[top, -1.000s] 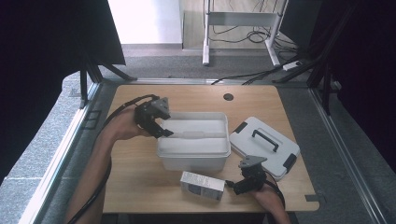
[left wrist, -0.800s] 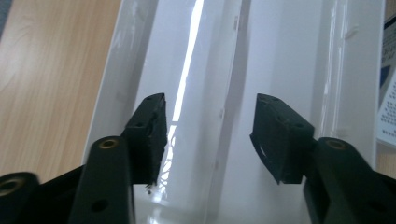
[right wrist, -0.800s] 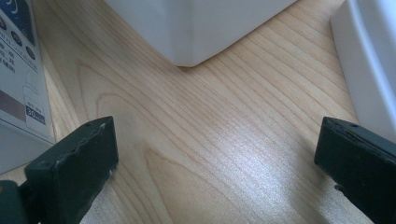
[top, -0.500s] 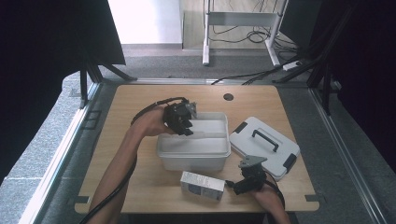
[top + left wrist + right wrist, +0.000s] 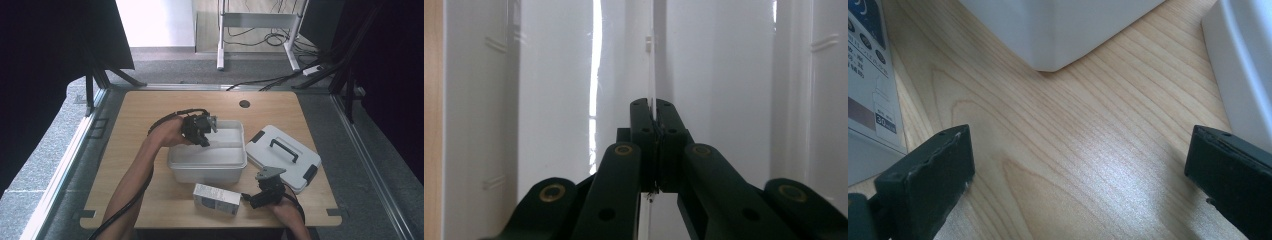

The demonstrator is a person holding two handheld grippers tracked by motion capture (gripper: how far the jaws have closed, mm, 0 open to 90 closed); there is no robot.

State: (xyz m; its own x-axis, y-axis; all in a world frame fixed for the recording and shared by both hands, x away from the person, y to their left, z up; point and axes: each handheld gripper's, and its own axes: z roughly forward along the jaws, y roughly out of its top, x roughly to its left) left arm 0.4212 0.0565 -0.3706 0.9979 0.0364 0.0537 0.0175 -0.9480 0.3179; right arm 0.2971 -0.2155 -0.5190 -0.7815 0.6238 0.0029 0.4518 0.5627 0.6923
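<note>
Left claw: the left gripper [image 5: 654, 107] is reaching into the white bin [image 5: 207, 165]; its jaws have just been closing and are now pinching the thin clear divider [image 5: 651, 60].
Right claw: the right gripper [image 5: 1078, 165] is waiting with its jaws wide and holding nothing, low over the table [image 5: 1073, 125] beside the small carton [image 5: 216, 198].
Divider place: it is standing on edge inside the bin, near the far-left part.
Doing it well: I am judging that a straight upward pull, without twisting, is keeping the thin panel from bending or jamming.
Long axis: it seems to be running along the length of the bin, left to right in the high view.
</note>
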